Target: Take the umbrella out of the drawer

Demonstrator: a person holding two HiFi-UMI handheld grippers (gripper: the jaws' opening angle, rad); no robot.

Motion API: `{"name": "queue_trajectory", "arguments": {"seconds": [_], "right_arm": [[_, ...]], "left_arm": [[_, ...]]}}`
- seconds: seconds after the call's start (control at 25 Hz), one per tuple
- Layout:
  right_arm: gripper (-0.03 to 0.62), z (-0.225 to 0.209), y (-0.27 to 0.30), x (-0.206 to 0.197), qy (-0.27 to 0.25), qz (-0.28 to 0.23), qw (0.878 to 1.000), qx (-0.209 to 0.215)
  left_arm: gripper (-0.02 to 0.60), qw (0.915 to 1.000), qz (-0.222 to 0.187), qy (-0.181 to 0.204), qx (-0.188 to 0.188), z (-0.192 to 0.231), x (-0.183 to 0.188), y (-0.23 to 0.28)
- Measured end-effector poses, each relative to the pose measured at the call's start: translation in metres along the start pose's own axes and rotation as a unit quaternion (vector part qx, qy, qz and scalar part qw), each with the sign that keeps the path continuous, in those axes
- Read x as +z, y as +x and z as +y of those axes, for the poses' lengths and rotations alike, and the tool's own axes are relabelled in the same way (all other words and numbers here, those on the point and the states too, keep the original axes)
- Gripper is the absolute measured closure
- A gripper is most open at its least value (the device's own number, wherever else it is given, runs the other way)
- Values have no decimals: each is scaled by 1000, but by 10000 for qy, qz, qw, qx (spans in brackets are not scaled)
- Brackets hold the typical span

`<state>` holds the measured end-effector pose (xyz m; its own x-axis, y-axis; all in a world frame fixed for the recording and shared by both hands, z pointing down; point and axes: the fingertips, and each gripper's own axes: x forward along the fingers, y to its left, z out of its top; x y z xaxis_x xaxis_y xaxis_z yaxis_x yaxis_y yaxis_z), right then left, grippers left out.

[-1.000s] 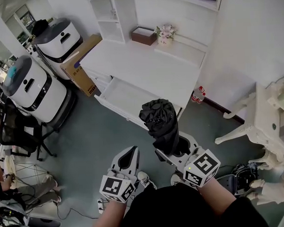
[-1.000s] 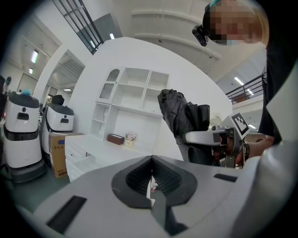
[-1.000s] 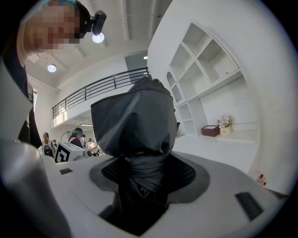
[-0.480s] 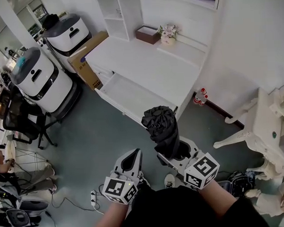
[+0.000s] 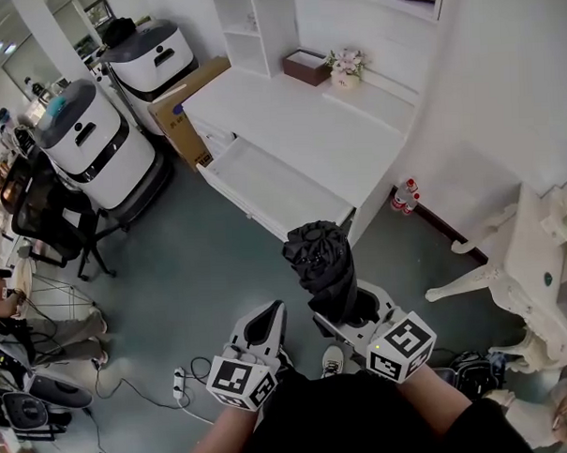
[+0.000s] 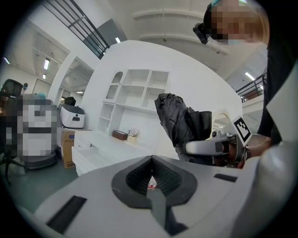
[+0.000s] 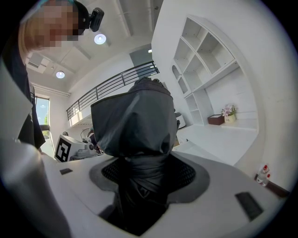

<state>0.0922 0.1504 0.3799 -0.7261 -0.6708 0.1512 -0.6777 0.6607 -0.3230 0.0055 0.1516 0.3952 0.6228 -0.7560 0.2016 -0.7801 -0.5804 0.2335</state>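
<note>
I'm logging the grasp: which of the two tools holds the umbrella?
The right tool, shut on the black folded umbrella; the left tool is shut with nothing between its jaws.

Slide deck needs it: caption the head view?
Right gripper holds the folded black umbrella, clear of the open drawer; left gripper shut, empty.

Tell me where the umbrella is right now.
In the head view the folded black umbrella stands upright at lower centre, clamped in the right gripper, out of the open drawer and just right of the left gripper.
</note>
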Motion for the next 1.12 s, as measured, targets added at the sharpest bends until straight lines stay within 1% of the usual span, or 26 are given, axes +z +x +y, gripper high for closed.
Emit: {"name": "queue_trajectory", "arguments": {"seconds": [0.28,0.56,0.88,1.12], "right_arm": [[344,2,-2,-3,173,22,9998,59],[344,5,-2,2,139,-82,9999,27],[344,7,-10,1,89,-111,9999,-47],[344,12,-13,3,8,-101,9999,-9]], "left_arm": [[584,10000,12,16,37,-5,1,-6],[584,9999,13,124,-39,-6,6,-5],[584,9998,10,151,-160,-16,5,-5],[584,9997,-9,220,-141,-21,9,-10]]}}
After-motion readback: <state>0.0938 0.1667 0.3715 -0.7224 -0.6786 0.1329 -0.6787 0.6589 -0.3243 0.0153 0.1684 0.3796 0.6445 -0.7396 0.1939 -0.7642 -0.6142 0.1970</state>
